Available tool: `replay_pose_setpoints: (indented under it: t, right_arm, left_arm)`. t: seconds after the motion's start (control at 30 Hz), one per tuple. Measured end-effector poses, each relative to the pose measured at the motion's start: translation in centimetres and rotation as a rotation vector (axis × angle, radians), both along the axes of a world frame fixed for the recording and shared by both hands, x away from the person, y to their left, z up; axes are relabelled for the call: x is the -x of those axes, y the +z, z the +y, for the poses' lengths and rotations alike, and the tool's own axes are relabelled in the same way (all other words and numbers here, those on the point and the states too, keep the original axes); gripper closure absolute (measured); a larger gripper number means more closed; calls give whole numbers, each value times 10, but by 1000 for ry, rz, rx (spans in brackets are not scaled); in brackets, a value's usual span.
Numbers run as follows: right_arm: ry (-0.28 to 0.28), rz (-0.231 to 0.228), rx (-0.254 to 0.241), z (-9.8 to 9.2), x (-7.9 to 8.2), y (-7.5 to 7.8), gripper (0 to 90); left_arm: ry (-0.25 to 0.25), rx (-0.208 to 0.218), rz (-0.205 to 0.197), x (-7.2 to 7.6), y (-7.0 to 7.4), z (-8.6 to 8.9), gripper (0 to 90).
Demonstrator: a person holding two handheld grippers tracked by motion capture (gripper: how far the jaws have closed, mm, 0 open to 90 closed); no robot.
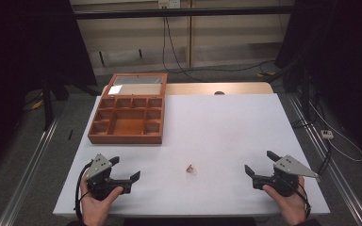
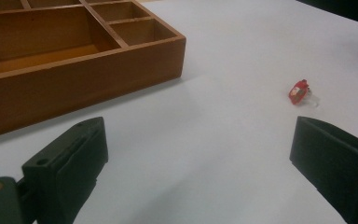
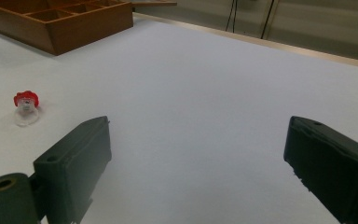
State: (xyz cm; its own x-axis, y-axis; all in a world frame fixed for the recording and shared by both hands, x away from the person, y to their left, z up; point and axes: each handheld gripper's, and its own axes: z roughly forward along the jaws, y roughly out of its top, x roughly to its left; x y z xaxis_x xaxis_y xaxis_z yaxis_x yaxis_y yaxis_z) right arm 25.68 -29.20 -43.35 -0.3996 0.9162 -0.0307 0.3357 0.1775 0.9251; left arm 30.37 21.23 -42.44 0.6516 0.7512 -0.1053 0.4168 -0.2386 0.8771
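A small red-topped clear ring (image 1: 190, 169) lies on the white table near the front, between the two grippers. It also appears in the left gripper view as the ring (image 2: 299, 92) and in the right gripper view as the ring (image 3: 26, 106). My left gripper (image 1: 125, 168) rests at the front left, open and empty. My right gripper (image 1: 260, 163) rests at the front right, open and empty as well. A wooden compartment box (image 1: 127, 119) with its lid raised stands at the back left.
The box (image 2: 74, 70) has several small compartments around a large middle one, all bare. The white table (image 1: 226, 132) spreads wide between box and grippers. Cables run on the floor behind the table.
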Motion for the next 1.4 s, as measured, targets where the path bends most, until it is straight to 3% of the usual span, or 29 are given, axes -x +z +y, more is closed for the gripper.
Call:
replay_pose_setpoints:
  t: [0.23, 0.37, 0.97, 1.07, 1.13, 1.27, 1.3, 1.4]
  right_arm:
    - [-4, 8, -10, -2, 0, -1, 65]
    - [-3, 12, -15, -3, 0, -1, 65]
    - [-1, 26, -24, -3, -1, -1, 60]
    - [0, 24, -20, -2, -1, -1, 60]
    - [1, 22, -19, -1, 0, 0, 60]
    - [6, 21, -25, -2, 0, 0, 58]
    - [7, 21, -25, -2, 0, 0, 58]
    - [6, 25, -27, -2, -1, -1, 58]
  left_arm:
    - [-1, 18, 23, -2, -1, -2, 40]
    - [4, 0, 22, -2, -1, -1, 40]
    - [-47, -5, 34, -4, 2, -13, 40]
    - [-77, 5, 34, -4, 4, -18, 40]
    - [-99, 42, 48, -4, 6, -18, 40]
    - [-103, 6, 33, -4, 8, -23, 33]
    - [-110, 16, 34, -4, 9, -26, 33]
    - [-112, -29, 21, -5, 12, -32, 38]
